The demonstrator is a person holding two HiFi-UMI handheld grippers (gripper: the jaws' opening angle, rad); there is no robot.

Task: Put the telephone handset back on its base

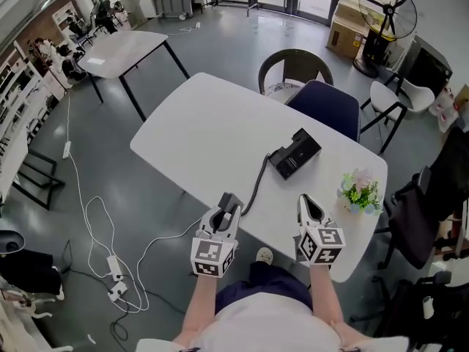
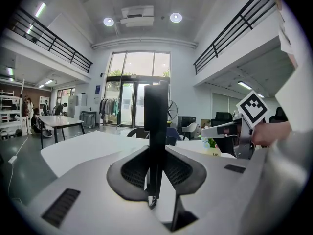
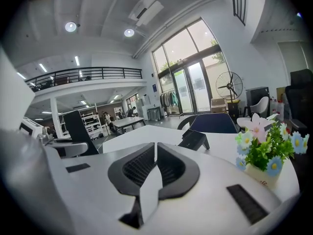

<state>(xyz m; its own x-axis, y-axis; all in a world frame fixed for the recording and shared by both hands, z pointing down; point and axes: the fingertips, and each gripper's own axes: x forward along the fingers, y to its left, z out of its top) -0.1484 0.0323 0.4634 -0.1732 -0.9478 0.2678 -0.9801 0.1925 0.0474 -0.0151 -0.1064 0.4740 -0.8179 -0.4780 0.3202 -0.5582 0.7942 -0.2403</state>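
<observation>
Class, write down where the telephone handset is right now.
The handset sits lower left in the head view, clamped in the left gripper, its cord running to the base.

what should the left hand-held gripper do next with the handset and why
Probably carry the left hand-held gripper forward and to the right, toward the base. Its jaws are clamped on the handset, held upright over the near edge of the table, while the base sits farther across without it; only the cord joins them.
</observation>
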